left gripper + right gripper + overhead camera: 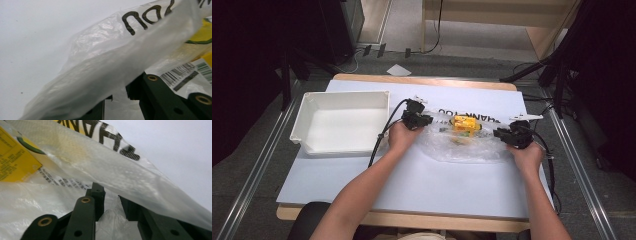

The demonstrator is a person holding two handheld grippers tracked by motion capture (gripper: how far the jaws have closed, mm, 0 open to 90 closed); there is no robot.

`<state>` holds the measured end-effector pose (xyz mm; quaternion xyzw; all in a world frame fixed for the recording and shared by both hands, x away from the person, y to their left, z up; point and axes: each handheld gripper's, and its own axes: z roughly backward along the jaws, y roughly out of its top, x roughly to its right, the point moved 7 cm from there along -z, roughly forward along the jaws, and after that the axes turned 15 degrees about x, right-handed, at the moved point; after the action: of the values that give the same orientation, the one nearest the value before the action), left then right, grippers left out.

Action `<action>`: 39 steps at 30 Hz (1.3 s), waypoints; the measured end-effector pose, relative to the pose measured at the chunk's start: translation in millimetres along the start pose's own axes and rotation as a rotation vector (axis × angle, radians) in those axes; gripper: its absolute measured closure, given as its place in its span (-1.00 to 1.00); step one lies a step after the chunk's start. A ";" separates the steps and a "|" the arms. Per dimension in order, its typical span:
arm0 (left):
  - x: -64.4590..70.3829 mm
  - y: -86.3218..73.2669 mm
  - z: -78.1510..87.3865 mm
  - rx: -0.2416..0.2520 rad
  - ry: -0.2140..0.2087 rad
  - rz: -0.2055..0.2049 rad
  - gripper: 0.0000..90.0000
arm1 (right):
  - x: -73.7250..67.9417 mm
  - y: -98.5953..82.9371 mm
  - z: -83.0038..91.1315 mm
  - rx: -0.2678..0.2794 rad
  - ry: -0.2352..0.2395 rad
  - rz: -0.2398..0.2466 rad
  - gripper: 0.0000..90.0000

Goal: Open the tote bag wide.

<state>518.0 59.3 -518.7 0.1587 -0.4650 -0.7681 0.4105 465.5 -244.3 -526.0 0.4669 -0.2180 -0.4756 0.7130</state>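
From the high view I have the left gripper (424,120) and the right gripper (503,133) at opposite ends of a clear plastic bag (464,145) lying on the counter (422,182) right of a white tray (341,123), a yellow packet (465,123) inside it. In the left gripper view the bag (105,65), thin, crinkled and printed black, drapes over parted jaws; whether they pinch film I cannot tell. The right gripper view shows likewise: the bag (120,172) across a narrow gap, so I judge the film could slip free or tear if pulled unevenly.
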 end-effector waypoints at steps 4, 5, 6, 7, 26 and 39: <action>-2.5 0.5 -0.7 -0.002 0.027 0.018 0.94 | 8.5 -6.0 4.3 -0.013 -0.048 -0.006 0.88; -3.8 0.7 -0.8 -0.001 0.041 0.027 0.98 | 12.5 -7.9 6.7 -0.015 -0.063 -0.018 0.92; -3.8 0.7 -0.8 -0.001 0.041 0.027 1.00 | 12.5 -7.9 6.7 -0.015 -0.063 -0.018 0.92; -4.9 0.6 -0.2 -0.007 0.041 0.035 1.00 | 14.2 -8.6 8.3 -0.015 -0.069 -0.025 0.94; -17.8 2.7 1.5 -0.003 0.108 0.102 1.00 | 36.8 -16.3 26.0 -0.013 -0.103 -0.084 1.00; -23.8 7.1 -4.4 0.015 0.149 0.079 1.00 | 38.4 -19.9 32.9 -0.016 -0.114 -0.096 1.00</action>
<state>538.7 73.6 -518.2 0.2000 -0.4447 -0.7339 0.4729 448.5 -295.5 -533.0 0.4434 -0.2319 -0.5367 0.6794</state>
